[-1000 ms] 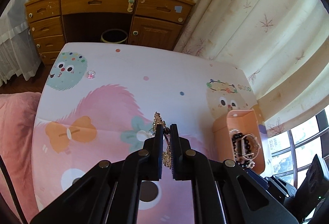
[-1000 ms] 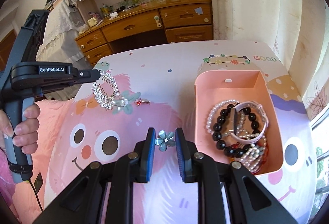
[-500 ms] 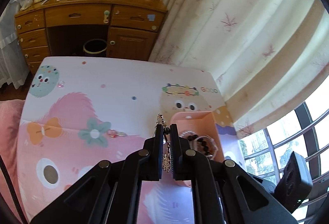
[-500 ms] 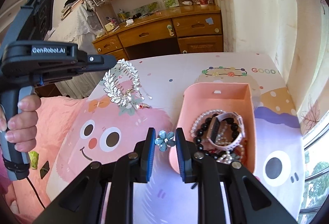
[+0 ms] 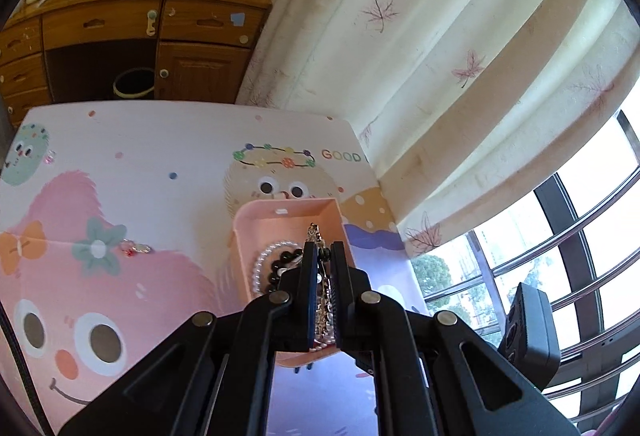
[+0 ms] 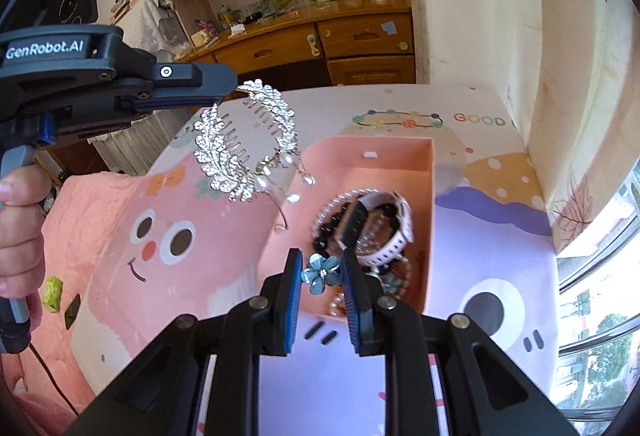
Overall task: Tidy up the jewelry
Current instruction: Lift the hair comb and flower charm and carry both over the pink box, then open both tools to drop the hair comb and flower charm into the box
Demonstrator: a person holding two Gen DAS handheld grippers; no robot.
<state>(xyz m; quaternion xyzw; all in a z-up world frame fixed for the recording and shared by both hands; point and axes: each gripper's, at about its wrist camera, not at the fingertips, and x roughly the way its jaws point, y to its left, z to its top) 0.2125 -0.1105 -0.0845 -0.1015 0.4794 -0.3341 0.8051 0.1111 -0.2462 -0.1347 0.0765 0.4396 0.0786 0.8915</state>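
My left gripper (image 5: 323,250) is shut on a silver leaf-shaped hair comb (image 6: 244,144) with pearl drops and holds it in the air over the near left edge of the pink box (image 6: 400,152). In the left wrist view the comb (image 5: 316,232) shows edge-on between the fingers. My right gripper (image 6: 322,270) is shut on a blue flower clip (image 6: 322,272), just above the box's near end. The box (image 5: 288,214) holds a pearl bracelet, black beads (image 6: 324,236) and a white watch band (image 6: 396,224).
A small red and gold trinket (image 5: 136,248) lies on the cartoon-print bed cover (image 5: 120,164) left of the box. A wooden desk (image 5: 132,24) stands behind, curtains (image 5: 440,56) and a window on the right. A green wrapper (image 6: 52,292) lies on the pink blanket.
Both grippers moved toward the pink box. The hair comb travelled right and now hangs over the box's left edge. The flower clip came over the box's near end.
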